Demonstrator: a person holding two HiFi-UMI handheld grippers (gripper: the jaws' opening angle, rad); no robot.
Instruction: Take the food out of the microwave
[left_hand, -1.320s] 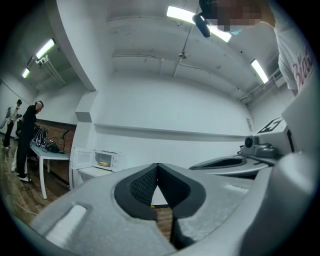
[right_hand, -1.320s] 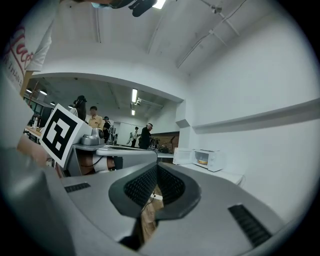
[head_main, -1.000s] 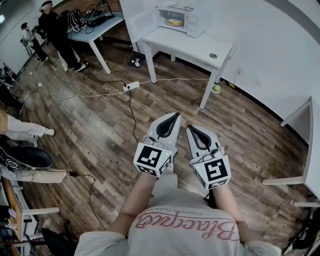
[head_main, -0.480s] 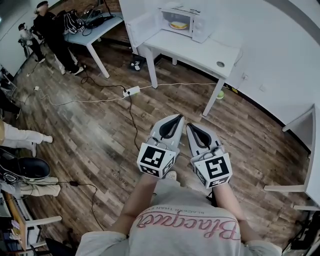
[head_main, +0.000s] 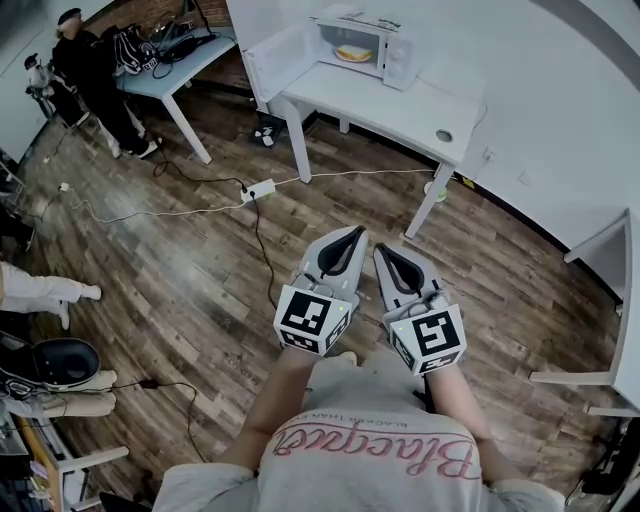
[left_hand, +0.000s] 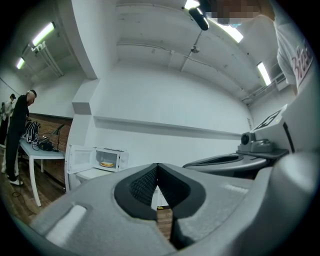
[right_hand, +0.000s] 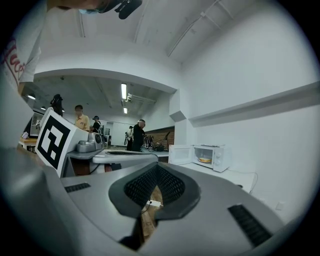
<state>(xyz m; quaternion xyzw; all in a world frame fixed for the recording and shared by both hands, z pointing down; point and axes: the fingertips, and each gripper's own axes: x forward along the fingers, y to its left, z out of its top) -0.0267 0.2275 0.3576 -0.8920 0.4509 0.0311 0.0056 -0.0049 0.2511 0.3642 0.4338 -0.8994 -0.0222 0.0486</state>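
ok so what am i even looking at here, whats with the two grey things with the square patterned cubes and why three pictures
No robot here: a person holds a two-jaw gripper in each hand, the left gripper and the right gripper. The patterned cubes are parts of them. One picture comes from a camera on the person's head, looking down at the wooden floor. The other two come from cameras riding on each gripper, looking along its jaws. Both pairs of jaws are shut with nothing between them. Ahead stands a white table with a microwave on it, its door open and yellowish food inside. Both grippers are well short of it.
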